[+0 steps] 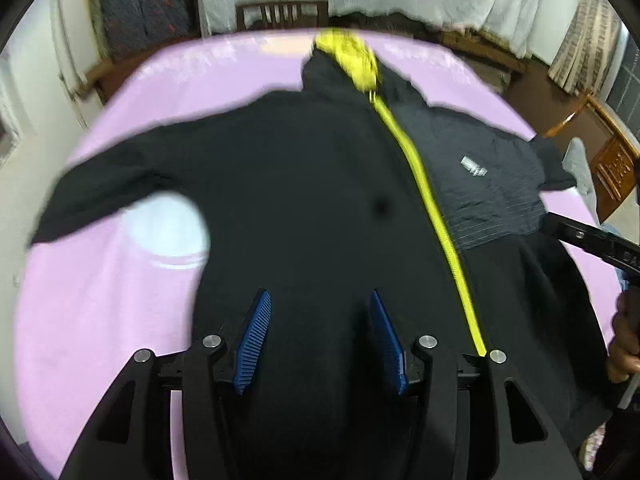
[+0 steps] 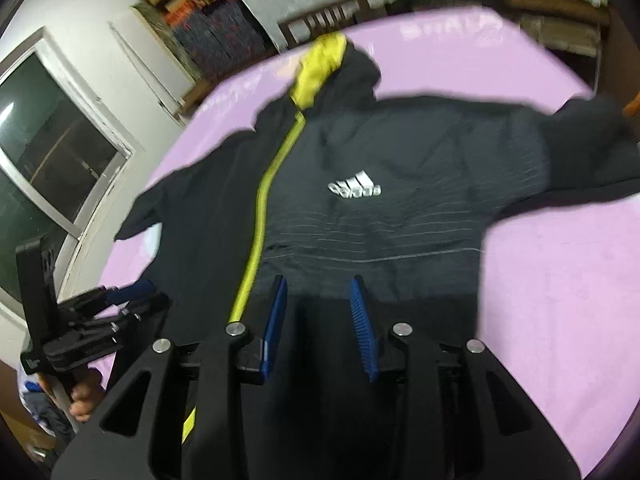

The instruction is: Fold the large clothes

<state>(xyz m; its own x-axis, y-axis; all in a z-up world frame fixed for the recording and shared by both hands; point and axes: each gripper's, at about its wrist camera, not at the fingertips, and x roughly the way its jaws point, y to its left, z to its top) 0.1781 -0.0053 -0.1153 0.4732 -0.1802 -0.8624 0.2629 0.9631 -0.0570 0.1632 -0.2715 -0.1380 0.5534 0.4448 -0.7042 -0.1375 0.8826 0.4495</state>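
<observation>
The black jacket [image 2: 360, 216] lies spread front-up on the pink sheet [image 2: 560, 300], hood away, sleeves out to both sides. Its hem hangs toward the person, so a one-sided pull would likely skew the zipper [image 2: 260, 216] line and bunch the body. The left gripper [image 1: 320, 332] and right gripper [image 2: 318, 316] both stand spread wide over the hem, pinching nothing visible.

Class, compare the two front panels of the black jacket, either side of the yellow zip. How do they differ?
The panel with the logo carries a white logo and thin pale stripes; the plain panel has neither. The logo panel looks greyer and quilted, the plain panel flat black. Both lie spread on the pink sheet, meeting at the yellow zip.
</observation>
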